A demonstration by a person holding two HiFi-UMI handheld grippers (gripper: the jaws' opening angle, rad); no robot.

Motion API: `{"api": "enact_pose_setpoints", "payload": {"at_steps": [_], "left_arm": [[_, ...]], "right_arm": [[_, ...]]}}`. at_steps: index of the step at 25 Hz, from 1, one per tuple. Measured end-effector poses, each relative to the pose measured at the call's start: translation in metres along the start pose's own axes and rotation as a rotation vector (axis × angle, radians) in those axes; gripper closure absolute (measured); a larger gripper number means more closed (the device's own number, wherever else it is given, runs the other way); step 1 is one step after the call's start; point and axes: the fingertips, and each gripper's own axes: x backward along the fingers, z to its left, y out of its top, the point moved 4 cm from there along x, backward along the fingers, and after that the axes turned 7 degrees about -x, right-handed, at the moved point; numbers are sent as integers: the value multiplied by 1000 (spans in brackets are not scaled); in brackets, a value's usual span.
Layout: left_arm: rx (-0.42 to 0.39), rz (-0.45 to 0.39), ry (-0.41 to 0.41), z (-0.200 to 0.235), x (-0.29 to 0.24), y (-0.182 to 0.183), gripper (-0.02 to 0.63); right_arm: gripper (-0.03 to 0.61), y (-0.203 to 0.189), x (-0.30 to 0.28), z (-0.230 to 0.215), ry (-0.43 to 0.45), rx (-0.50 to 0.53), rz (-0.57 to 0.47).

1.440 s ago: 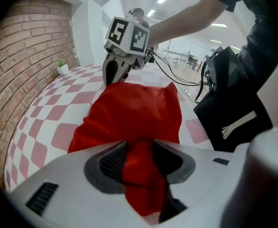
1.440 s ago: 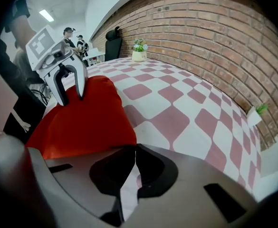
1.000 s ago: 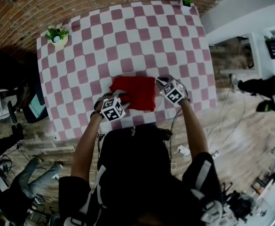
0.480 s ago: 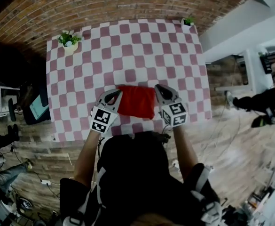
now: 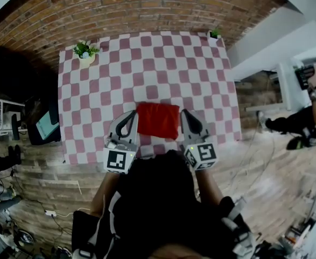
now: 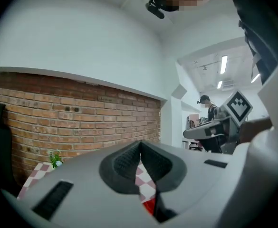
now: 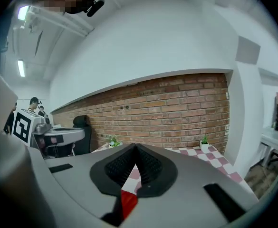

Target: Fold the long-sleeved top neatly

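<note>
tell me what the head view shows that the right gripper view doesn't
Head view only: the whole folded red top flat on the checked tablecloth, with the left gripper and right gripper either side of it. Right gripper view only: that gripper's jaws shut together and empty, plus ceiling lights. Both: the brick wall, potted plants, the tablecloth and a sliver of the top.

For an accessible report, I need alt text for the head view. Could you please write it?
Seen from above, a folded red top lies near the front edge of a table with a pink-and-white checked cloth. The person's left gripper and right gripper, both shut and empty, flank it. Two small potted plants stand at the far corners.
</note>
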Motion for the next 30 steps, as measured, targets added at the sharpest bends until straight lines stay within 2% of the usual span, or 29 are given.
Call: {"api": "enact_pose_setpoints", "payload": {"at_steps": [6,14,30], "left_arm": [[7,18,-18,-8,8,-4,606],[15,6,3,-4,11,-1,606],[15,23,17,0,15,-6,606]], "right_arm": [[569,-5,15,21,-3,-35,-31],[571,-4,14,23,-22,5,-44],[571,-5,11,28,-11,-14,-39]]}}
